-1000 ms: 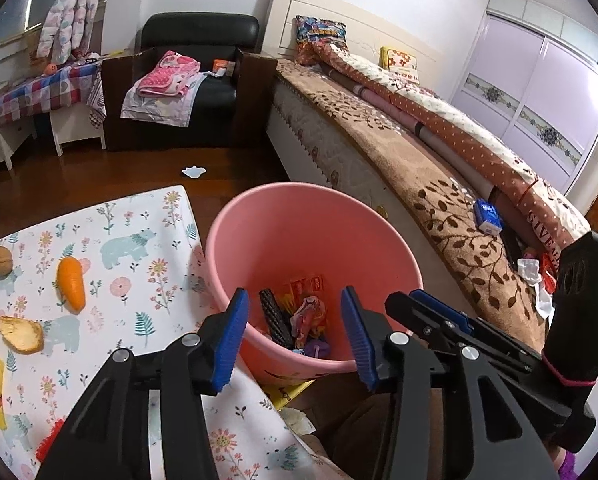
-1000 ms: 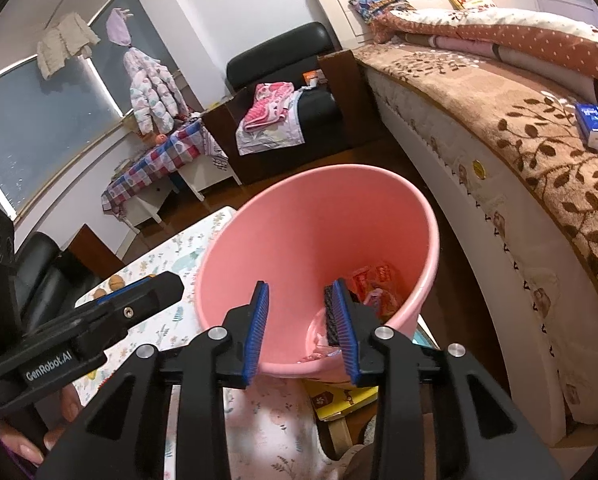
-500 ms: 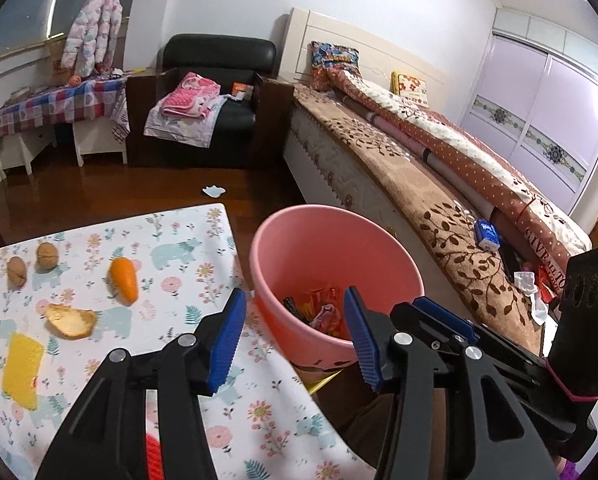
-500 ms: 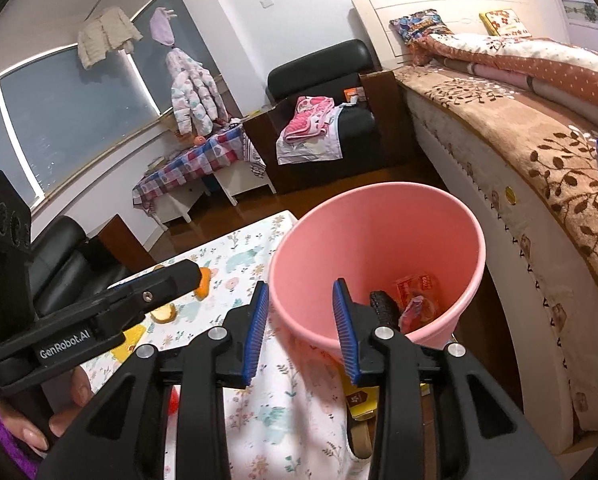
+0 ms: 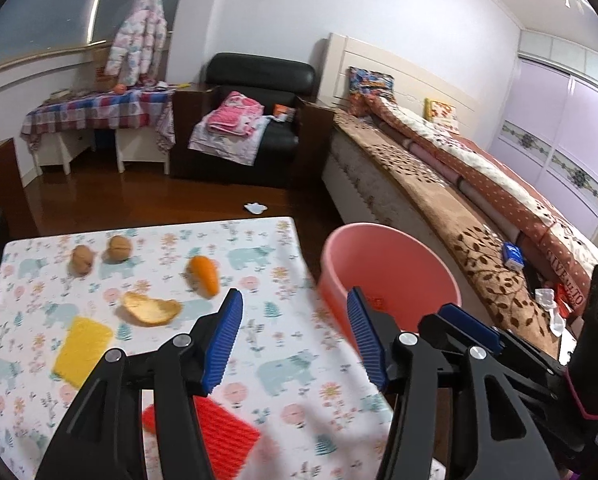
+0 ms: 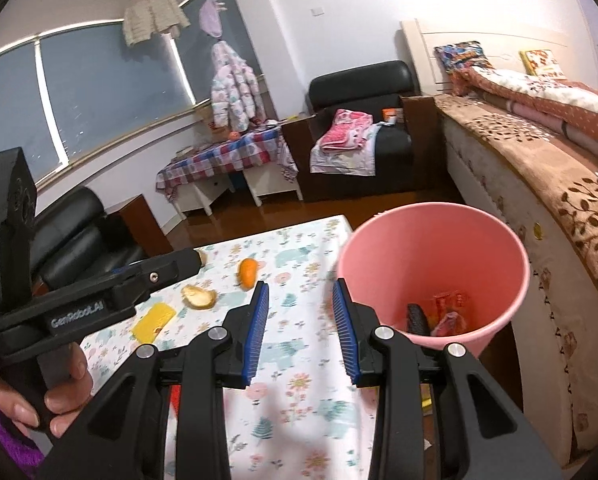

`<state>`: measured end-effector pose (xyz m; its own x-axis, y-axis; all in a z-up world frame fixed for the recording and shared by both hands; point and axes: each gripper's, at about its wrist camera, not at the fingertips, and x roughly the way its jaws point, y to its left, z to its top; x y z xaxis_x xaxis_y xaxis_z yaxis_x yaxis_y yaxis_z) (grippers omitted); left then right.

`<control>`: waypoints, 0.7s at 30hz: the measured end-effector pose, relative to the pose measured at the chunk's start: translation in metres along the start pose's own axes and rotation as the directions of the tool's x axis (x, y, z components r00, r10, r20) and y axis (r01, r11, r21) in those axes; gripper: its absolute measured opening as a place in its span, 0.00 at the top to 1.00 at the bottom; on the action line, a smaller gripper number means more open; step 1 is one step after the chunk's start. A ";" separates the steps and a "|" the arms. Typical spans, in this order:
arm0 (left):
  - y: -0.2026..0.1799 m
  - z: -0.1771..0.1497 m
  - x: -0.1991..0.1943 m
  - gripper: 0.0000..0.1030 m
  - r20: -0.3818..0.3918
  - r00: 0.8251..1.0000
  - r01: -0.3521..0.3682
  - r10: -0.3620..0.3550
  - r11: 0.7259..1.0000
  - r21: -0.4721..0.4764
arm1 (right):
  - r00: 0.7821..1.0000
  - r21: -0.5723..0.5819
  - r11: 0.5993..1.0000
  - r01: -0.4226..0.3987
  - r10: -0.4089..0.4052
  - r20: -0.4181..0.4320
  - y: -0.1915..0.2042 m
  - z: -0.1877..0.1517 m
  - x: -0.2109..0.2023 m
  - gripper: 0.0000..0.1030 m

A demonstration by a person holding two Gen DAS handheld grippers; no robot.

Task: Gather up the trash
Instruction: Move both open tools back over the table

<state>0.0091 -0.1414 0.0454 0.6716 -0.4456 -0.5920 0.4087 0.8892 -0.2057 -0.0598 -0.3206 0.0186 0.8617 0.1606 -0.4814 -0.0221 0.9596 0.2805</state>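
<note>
A pink bin (image 5: 391, 264) stands beside the table's right edge, between table and bed. Wrappers (image 6: 449, 312) lie at the bottom of the bin (image 6: 431, 248). On the floral tablecloth (image 5: 283, 344) lie a carrot (image 5: 205, 274), an orange peel (image 5: 151, 308), two walnuts (image 5: 119, 246), a yellow piece (image 5: 83, 346) and a red ridged piece (image 5: 223, 436). My left gripper (image 5: 295, 308) hovers over the table's right part, its jaws opening with nothing between them. My right gripper (image 6: 301, 296) hangs over the table just left of the bin, open and empty.
A bed with a brown leaf-patterned cover (image 5: 439, 200) runs along the right, close behind the bin. A black armchair (image 5: 255, 120) and a checked-cloth side table (image 5: 99, 116) stand at the back. A white scrap (image 5: 255, 208) lies on the wooden floor.
Both grippers have drawn back and up from over the bin towards the table, so the bin now sits off to the right. The left jaws stand wider. The right jaws are unchanged.
</note>
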 end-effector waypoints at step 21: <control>0.165 -0.019 -0.065 0.48 0.026 0.948 -0.310 0.316 0.941 -0.137 | 0.993 -0.096 0.995 -0.022 0.011 -0.115 0.050 -0.024 0.025 0.67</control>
<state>0.0210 0.0361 0.0354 0.7823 -0.1443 -0.6059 0.0921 0.9889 -0.1166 -0.0510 -0.2633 0.0007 0.7971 0.1963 -0.5711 -0.0892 0.9736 0.2101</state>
